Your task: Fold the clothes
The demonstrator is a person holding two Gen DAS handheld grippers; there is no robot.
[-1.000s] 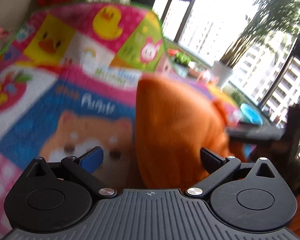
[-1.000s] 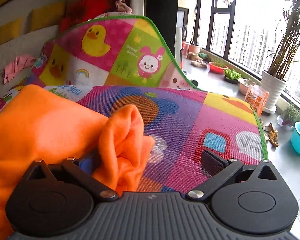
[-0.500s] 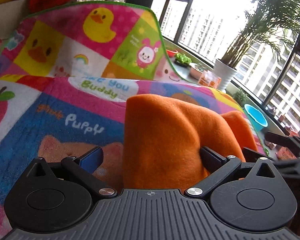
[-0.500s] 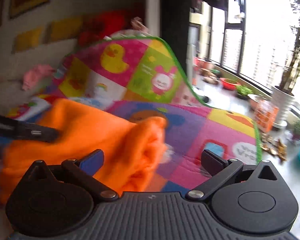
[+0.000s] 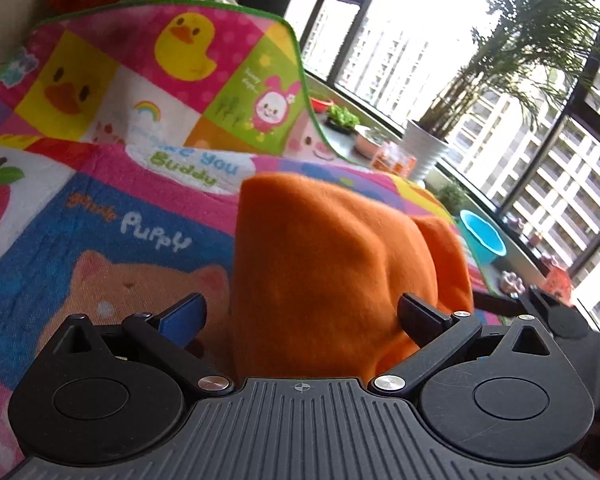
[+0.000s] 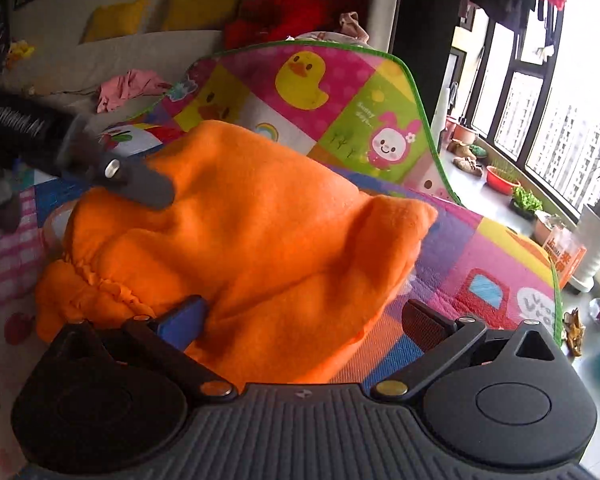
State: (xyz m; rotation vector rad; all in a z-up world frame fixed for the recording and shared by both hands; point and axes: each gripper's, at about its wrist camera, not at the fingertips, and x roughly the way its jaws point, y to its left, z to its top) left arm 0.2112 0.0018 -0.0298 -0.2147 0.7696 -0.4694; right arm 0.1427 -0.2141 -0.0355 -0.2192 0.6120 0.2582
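Currently left gripper (image 5: 300,314) jaws spread wide, nothing pinched — orange fleece garment (image 5: 332,264) bulks between them at frame centre. Right gripper (image 6: 300,316) likewise released, jaws apart, fleece draped over lower middle of its view. Garment lies bunched on cartoon play mat (image 6: 480,264), elastic waistband (image 6: 100,280) at lower left, loose flap toward right. Step, by my reading: early fold, regrasp pending. Next move needs each gripper to pinch an edge or corner, then spread fleece flat on mat before folding.

Left claw (image 5: 302,316) spread wide, orange garment (image 5: 324,272) between fingers, cartoon play mat (image 5: 112,216) beneath
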